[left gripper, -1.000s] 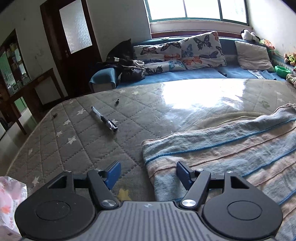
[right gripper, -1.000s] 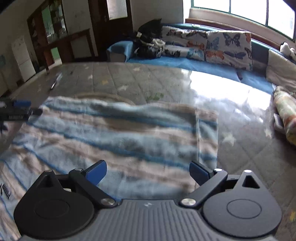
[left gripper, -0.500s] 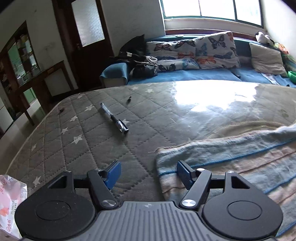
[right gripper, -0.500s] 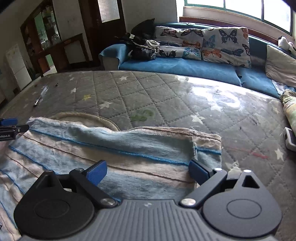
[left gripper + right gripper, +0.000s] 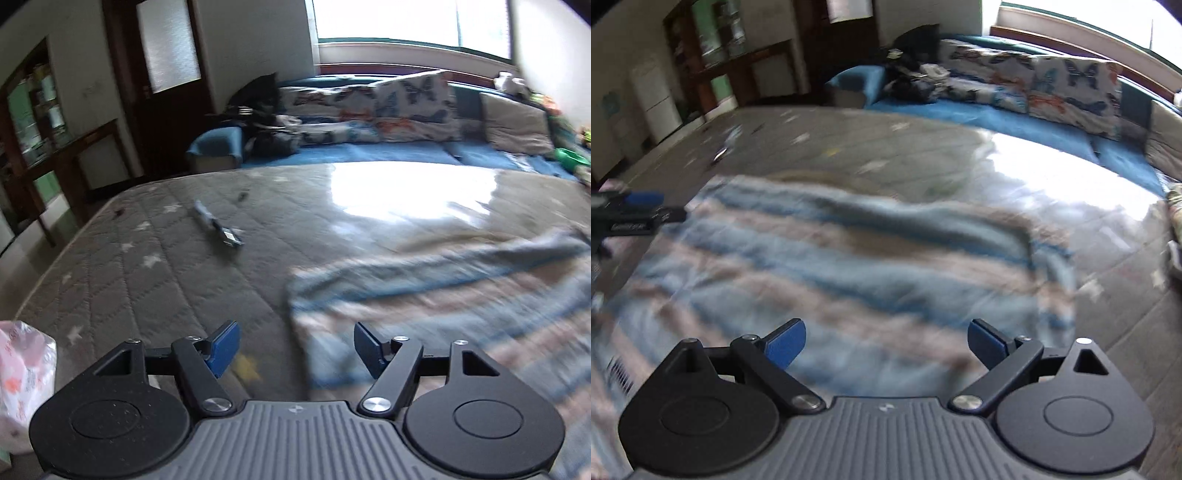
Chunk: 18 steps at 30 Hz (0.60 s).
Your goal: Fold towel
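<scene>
While both views are smearing with blur, the left gripper (image 5: 293, 345) is hanging with jaws spread and empty over the towel's (image 5: 443, 310) near corner; the right gripper (image 5: 886, 343) is gaping too, hovering above the striped towel lying flat on the quilted mattress (image 5: 147, 266).

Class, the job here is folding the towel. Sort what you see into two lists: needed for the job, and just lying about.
Needed: striped towel; left gripper; right gripper.

Lying about: pen; butterfly cushions; plastic bag.
</scene>
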Available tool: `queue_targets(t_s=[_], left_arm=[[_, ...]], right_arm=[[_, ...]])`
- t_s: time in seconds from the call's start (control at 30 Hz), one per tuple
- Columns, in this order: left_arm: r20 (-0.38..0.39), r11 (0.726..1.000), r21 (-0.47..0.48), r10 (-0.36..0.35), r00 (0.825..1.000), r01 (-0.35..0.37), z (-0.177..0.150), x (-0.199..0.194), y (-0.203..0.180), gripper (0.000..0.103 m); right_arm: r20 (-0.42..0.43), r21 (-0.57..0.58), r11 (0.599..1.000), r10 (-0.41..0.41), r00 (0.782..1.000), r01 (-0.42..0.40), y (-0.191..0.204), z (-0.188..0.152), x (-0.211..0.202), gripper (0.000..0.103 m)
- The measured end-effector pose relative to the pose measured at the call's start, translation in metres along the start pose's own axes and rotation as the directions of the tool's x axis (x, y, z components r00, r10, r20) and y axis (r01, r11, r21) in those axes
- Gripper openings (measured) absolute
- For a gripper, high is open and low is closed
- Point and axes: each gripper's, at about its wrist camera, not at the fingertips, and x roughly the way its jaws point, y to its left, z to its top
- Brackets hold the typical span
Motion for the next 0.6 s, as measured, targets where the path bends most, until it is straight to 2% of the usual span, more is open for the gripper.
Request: queue_targets(t_s=[0.13,0.3,0.43,0.6], left_arm=[[0.004,0.996,0.052,-0.070,0.998,0.070,-0.027,-0.030,-0.028,0.074],[0.031,0.987,0.101,-0.127,0.991,0.124,-0.062,-0.068,-0.052,0.075],[0.037,0.984,0.111,-0.141,0.989,0.136,-0.088,-0.092,-0.063,0.075],[0.053,0.982,0.129,-0.149,0.987,0.141,-0.109,-0.114,-0.065,0.079]], right_arm=[[-0.006,-0.047,0.998,0.051,0.999,-0.052,0.041,-0.028,-0.014,0.096],[-0.007,-0.127,0.992,0.029,1.000,-0.030,0.078,-0.064,-0.032,0.097],[0.020,-0.169,0.986,-0.002,1.000,0.005,0.096,-0.092,-0.051,0.099],[0.042,-0.133,0.990,-0.034,0.999,0.039,0.103,-0.124,-0.077,0.099]])
